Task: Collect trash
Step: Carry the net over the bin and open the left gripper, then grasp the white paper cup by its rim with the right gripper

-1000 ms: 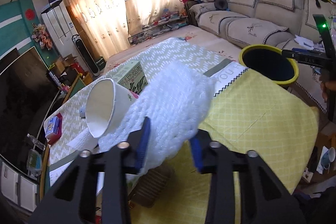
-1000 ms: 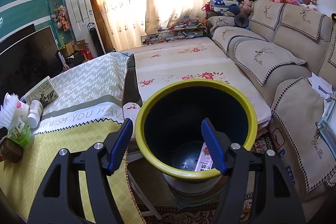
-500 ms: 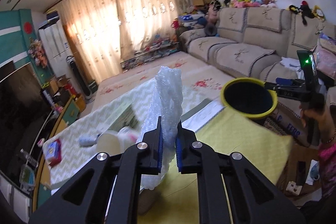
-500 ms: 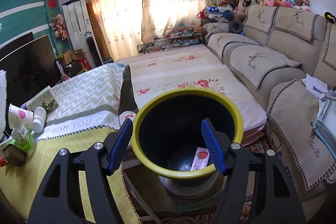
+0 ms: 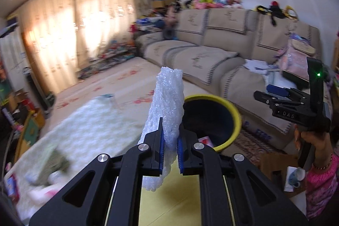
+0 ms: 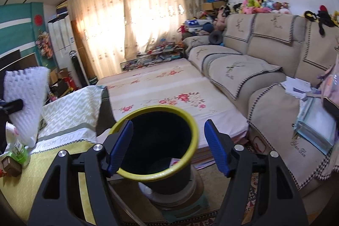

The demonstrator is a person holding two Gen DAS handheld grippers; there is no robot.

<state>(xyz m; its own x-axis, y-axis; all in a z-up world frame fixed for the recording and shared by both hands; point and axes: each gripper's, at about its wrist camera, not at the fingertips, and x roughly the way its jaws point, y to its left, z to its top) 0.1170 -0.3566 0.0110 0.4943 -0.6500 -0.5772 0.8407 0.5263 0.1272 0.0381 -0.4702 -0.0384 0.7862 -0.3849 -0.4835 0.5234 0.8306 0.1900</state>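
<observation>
A long beige sofa (image 6: 264,69) with dark-trimmed covers runs along the right wall, and a table under a yellow patterned cloth (image 6: 19,185) sits at the lower left. Beside the table's edge stands a round black bin with a yellow rim (image 6: 191,147); something small and pale with a red print lies at its bottom, otherwise it looks nearly empty. The sheet of white bubble wrap (image 5: 168,107) is held up in the air above the table, close to the bin's rim. The left gripper (image 5: 170,149) has its blue pads squeezed onto the sheet's lower middle. It looks very light, soft and floppy, so a pinch through a bunched fold should suit it best. The right gripper (image 6: 168,147) hangs over the bin, fingers spread wide and holding nothing.
</observation>
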